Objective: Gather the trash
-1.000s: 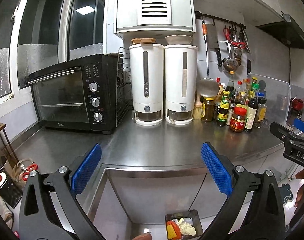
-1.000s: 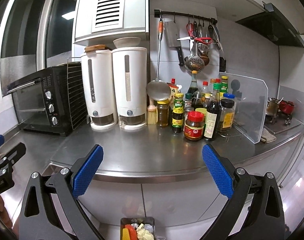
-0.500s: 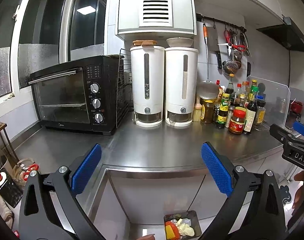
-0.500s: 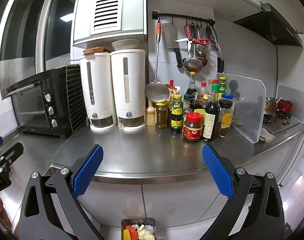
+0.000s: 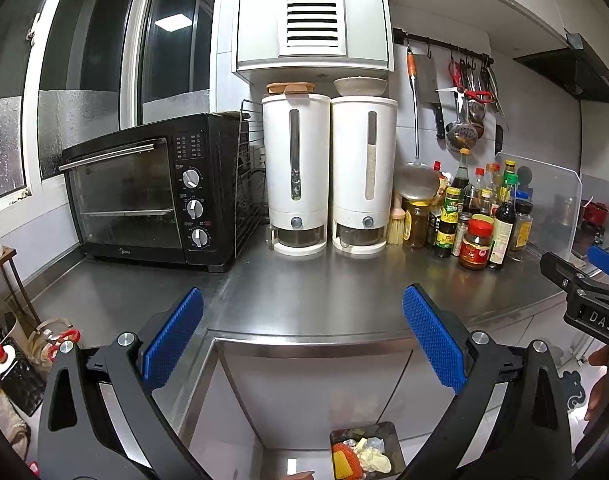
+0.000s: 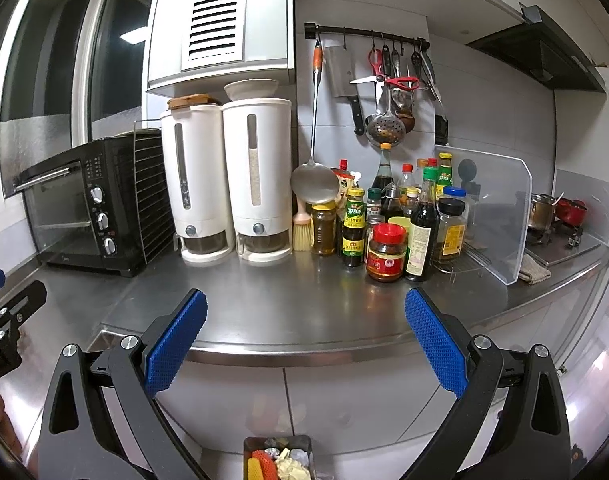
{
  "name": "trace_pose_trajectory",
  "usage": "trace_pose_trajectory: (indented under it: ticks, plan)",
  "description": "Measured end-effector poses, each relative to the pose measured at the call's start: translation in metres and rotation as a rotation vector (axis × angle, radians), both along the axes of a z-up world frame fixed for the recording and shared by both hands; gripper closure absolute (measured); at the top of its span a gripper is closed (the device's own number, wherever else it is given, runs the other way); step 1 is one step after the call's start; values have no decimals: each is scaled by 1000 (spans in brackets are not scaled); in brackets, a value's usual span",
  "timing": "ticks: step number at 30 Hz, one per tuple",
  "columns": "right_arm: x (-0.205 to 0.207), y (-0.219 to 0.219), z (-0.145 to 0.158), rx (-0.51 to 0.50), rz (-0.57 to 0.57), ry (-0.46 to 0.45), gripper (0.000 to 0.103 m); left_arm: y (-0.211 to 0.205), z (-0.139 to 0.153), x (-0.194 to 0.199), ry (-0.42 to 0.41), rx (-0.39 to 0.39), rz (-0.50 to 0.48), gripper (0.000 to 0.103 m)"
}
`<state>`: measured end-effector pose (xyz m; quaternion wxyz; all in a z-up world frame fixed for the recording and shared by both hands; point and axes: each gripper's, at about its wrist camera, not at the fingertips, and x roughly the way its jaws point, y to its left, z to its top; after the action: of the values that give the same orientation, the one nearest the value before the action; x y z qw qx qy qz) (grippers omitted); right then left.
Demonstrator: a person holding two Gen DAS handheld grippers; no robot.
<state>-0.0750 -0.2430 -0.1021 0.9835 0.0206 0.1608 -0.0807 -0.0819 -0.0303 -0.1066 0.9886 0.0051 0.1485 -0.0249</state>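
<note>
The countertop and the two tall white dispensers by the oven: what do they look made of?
The countertop looks like brushed stainless steel: grey, with soft reflections of the bottles. The two white dispensers look like glossy plastic, each with a clear window strip and a see-through base; plastic is a guess from the sheen.

The surface [image 6: 304, 312] is brushed steel, smooth and softly reflective, and the cabinet fronts [image 6: 344, 404] below it look glossy. The oven [image 5: 144, 200] has a black metal body and a glass door, while the two dispensers [image 5: 328, 168] are smooth white plastic. Each claw [image 5: 302, 340] [image 6: 306, 340] is matt black with rough, dimpled blue pads [image 6: 436, 344].
</note>
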Motion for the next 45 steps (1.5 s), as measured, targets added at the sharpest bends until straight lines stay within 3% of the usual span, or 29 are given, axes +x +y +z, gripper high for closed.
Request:
trace_pose_trajectory:
  ticks: [45]
  plan:
    - [2, -1, -1, 2, 3, -2, 3, 5, -1, 5, -3, 6, -1, 8]
